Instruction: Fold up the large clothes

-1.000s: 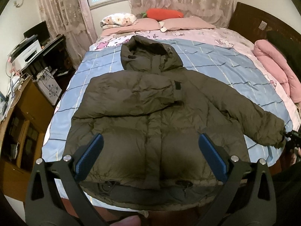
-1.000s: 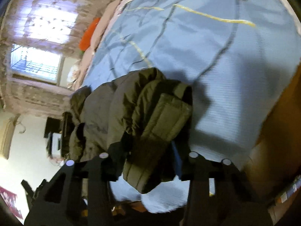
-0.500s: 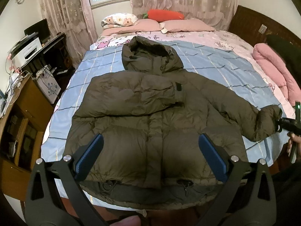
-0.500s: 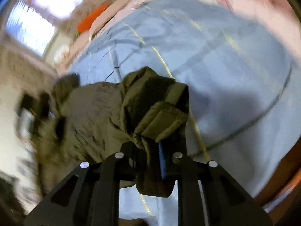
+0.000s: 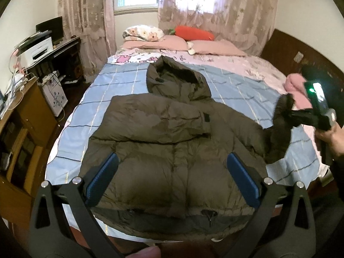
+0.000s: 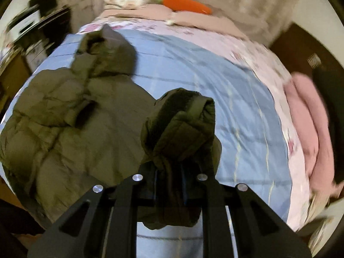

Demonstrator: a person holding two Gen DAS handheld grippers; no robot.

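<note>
An olive hooded puffer jacket (image 5: 167,150) lies front up on the blue checked bed, hood toward the pillows; its left sleeve is folded across the chest. My left gripper (image 5: 172,182) is open and empty, hovering above the jacket's hem. My right gripper (image 6: 168,185) is shut on the cuff of the jacket's right sleeve (image 6: 182,129) and holds it lifted off the bed. In the left wrist view the right gripper (image 5: 301,116) and raised sleeve (image 5: 279,133) show at the right edge. The jacket body (image 6: 75,111) lies to the left in the right wrist view.
Pink pillows (image 5: 172,43) and a red carrot cushion (image 5: 193,33) lie at the bed's head. A folded pink quilt (image 6: 307,129) lies on the right side. A desk with a printer (image 5: 36,51) and a wooden cabinet (image 5: 19,129) stand left of the bed.
My right gripper has lifted the right sleeve cuff off the bed and carried it up and inward. My left gripper stayed open above the hem.
</note>
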